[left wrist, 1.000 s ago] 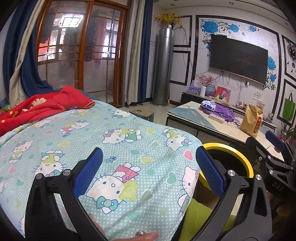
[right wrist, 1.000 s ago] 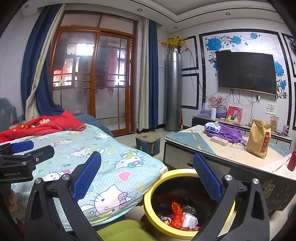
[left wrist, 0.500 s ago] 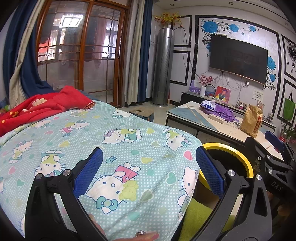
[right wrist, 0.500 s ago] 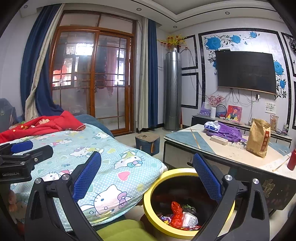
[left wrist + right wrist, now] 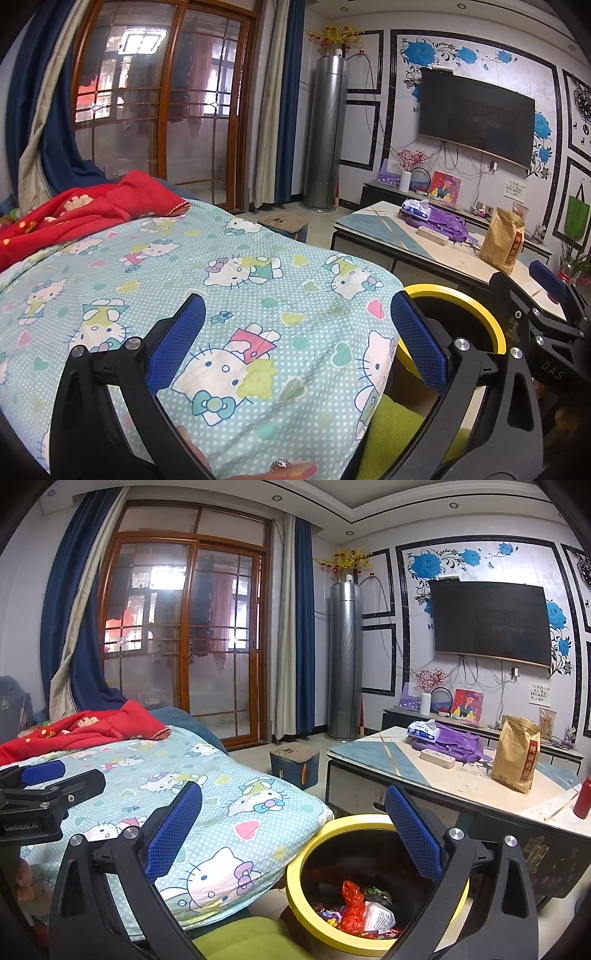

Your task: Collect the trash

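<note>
Nothing has moved since the earlier frames: both the left tool (image 5: 293, 339) and right tool (image 5: 293, 829) hover spread and empty, likely resting between pickups, with the collected trash (image 5: 360, 914) lying inside the yellow bin (image 5: 295, 897) beside the bed (image 5: 229, 812).

Bed (image 5: 258, 288) covered with cartoon-cat quilt, red blanket (image 5: 88, 210) bunched at its far end. Tabletop (image 5: 461, 782) loaded with brown paper bag (image 5: 515, 755), upright; purple cloth (image 5: 458, 744), tissue pack (image 5: 423, 731), white power strip (image 5: 437, 758). TV (image 5: 489, 622) mounted on wall, grey tower unit (image 5: 345, 661) stood in corner beside blue curtain (image 5: 304, 627).
</note>
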